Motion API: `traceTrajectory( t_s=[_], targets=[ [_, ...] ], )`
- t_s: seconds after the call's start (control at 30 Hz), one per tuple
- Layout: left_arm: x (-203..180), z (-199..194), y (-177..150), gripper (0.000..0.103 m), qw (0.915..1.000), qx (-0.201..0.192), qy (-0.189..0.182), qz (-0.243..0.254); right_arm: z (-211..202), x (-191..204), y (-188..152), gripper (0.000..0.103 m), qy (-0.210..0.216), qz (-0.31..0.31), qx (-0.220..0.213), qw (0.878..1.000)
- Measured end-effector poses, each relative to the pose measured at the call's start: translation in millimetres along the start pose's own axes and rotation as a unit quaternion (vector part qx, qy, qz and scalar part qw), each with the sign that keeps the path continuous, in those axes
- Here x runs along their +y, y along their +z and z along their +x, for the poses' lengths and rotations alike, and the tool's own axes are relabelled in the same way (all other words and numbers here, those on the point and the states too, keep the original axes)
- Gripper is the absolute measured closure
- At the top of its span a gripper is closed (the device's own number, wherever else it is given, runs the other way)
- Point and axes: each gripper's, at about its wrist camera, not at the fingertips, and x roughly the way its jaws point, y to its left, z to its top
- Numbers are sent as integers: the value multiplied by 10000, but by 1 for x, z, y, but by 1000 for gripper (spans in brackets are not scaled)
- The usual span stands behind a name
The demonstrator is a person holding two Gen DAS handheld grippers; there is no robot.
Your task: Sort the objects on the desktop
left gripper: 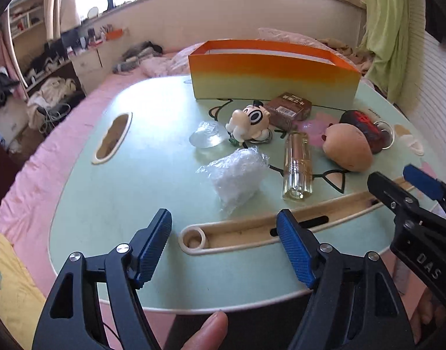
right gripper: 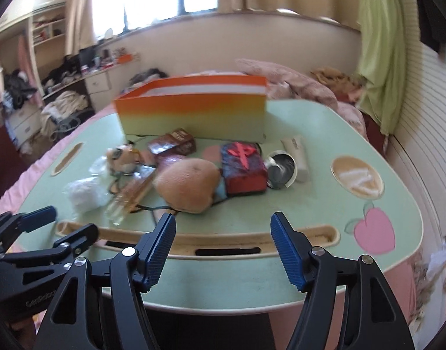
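Note:
On the pale green lap table point(left gripper: 141, 180), a cluster of objects lies in front of an orange-and-yellow open box point(left gripper: 274, 70) point(right gripper: 193, 110). It includes a small brown box point(left gripper: 288, 108), a cartoon figure toy point(left gripper: 249, 122), a clear plastic dome point(left gripper: 208, 135), crumpled plastic wrap point(left gripper: 237, 175), a clear bottle point(left gripper: 297, 166) lying down, a tan plush point(right gripper: 188, 185), a red-and-dark plush block point(right gripper: 243, 163), a metal tin point(right gripper: 281, 169) and a white tube point(right gripper: 297, 154). My left gripper point(left gripper: 223, 218) hovers open over the table's near edge. To its right, my right gripper point(right gripper: 223, 221) is open too, holding nothing.
A long groove point(left gripper: 252, 233) runs along the table's front, an oval slot point(left gripper: 112, 138) sits at the left, and a round recess point(right gripper: 357, 176) at the right. Pink bedding point(left gripper: 27, 192) surrounds the table. A fingertip point(left gripper: 208, 332) shows at the bottom. Shelves and clothes stand far left.

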Motion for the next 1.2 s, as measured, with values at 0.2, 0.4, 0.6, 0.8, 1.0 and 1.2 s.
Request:
traceTrajectory(
  t_s=[0.2,0.4,0.6,0.8,1.0,1.2],
  targets=[
    [8,11,-6,3,9996,-79,218,-168,6,7,-7,25,-315,-24,-49,9995],
    [11,14,-10,0,9993,-191,236,-217,7,9,-7,20,-339,-3,-91,9994],
    [8,14,-13,0,9991,-290,242,-212,7,9,-8,19,-336,9,-82,9994],
    [7,12,-15,0,9989,-343,229,-202,2,14,-12,18,-356,25,-80,9993],
    [7,12,-15,0,9990,-350,216,-190,2,14,-13,17,-352,14,-88,9993],
    [7,12,-16,0,9990,-369,175,-159,2,15,-12,15,-347,-1,-76,9994]
  ],
)
